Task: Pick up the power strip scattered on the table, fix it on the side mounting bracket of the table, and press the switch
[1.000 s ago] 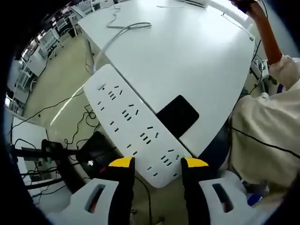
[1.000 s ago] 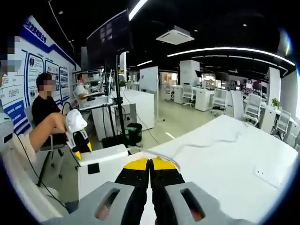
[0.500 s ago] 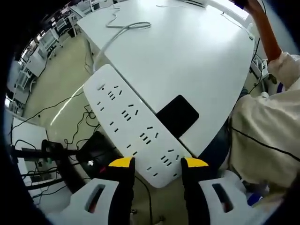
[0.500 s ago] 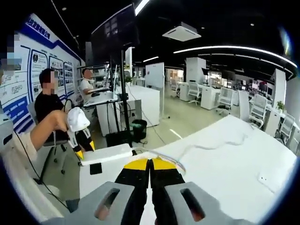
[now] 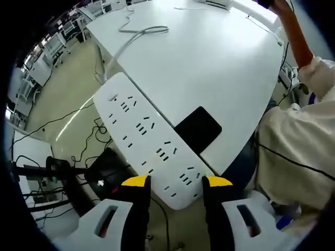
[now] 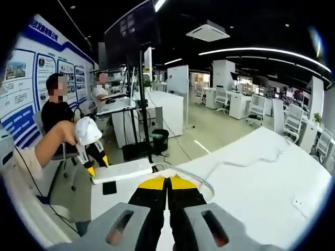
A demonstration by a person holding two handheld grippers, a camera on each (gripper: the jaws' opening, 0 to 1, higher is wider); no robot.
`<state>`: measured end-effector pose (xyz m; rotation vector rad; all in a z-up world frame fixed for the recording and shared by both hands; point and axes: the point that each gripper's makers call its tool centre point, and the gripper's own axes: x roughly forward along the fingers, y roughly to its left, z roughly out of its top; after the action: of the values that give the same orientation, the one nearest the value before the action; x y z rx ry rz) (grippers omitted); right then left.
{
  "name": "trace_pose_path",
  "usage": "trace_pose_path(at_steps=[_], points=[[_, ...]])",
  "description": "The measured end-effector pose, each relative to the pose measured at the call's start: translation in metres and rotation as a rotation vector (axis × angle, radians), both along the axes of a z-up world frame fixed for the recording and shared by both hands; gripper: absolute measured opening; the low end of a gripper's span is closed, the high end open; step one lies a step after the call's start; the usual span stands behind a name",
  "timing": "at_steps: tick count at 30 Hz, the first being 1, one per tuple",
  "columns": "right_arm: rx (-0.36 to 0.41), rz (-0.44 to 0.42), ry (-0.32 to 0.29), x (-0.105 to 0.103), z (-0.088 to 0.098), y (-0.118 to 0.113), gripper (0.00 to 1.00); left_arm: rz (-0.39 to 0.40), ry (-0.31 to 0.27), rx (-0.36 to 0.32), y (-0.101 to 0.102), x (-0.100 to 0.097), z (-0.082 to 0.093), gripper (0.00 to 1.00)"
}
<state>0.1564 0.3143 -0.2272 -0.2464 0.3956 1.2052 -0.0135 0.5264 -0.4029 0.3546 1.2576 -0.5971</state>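
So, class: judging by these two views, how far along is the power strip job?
Done: the strip is off the table, its cable trailing across the top. In hand: the left gripper grips the strip's end at the table edge, by a black patch. The right gripper is shut and empty. Left: fixing the strip to the bracket and pressing the switch.

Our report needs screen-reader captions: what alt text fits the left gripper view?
A white power strip is held at one end by the left gripper, at the edge of a white table beside a black pad.
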Motion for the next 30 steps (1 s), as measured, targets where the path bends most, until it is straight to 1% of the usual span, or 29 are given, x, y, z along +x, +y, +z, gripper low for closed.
trace_pose_path(at_steps=[6, 11, 21, 25, 30], points=[[-0.006, 0.015, 0.007, 0.000, 0.000, 0.007, 0.00, 0.000, -0.001, 0.000, -0.001, 0.000, 0.000, 0.44], [-0.016, 0.026, 0.019, 0.000, -0.006, 0.016, 0.00, 0.007, -0.004, -0.001, -0.001, -0.001, 0.000, 0.44], [-0.029, 0.067, 0.037, -0.005, -0.015, 0.041, 0.00, 0.006, -0.006, -0.003, -0.001, -0.001, 0.001, 0.44], [-0.029, 0.087, 0.048, -0.008, -0.019, 0.051, 0.00, 0.010, -0.019, -0.013, -0.001, -0.002, 0.001, 0.44], [-0.020, 0.105, 0.061, -0.011, -0.019, 0.062, 0.00, 0.014, -0.027, -0.022, -0.002, -0.001, 0.001, 0.44]])
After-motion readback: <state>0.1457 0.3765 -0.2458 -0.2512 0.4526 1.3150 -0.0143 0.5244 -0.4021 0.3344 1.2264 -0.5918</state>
